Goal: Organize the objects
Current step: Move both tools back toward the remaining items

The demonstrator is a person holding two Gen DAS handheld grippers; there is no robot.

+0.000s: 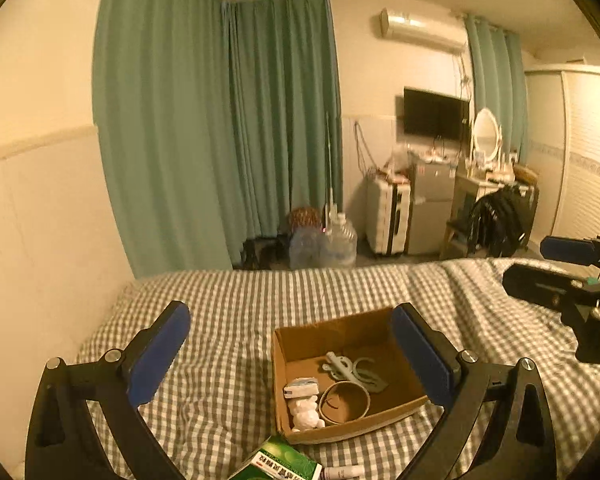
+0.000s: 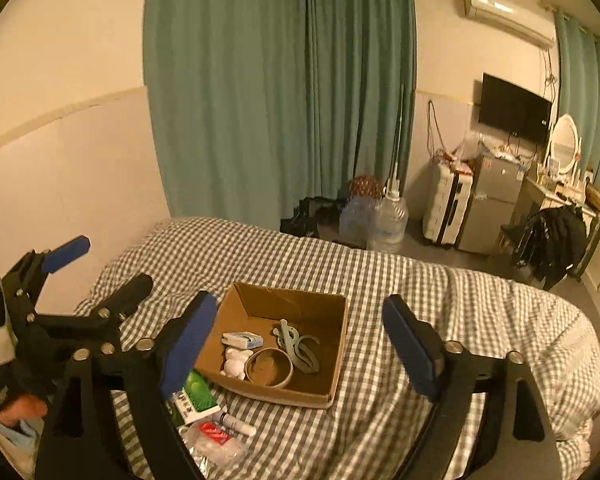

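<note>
Overhead, left gripper (image 1: 290, 354) and right gripper (image 2: 300, 344) both spread empty, cardboard box (image 2: 242, 304) on checked bed (image 2: 380, 272)

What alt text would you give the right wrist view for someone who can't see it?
An open cardboard box sits on a checked bed, holding a tape ring, a grey hook and small white items. The open right gripper frames it; a green packet and tube lie beside it. The left gripper is open at left.

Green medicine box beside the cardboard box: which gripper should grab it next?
Left, probably. The green medicine box lies right below the open left gripper; the open right gripper hovers over the brown cardboard box.
</note>
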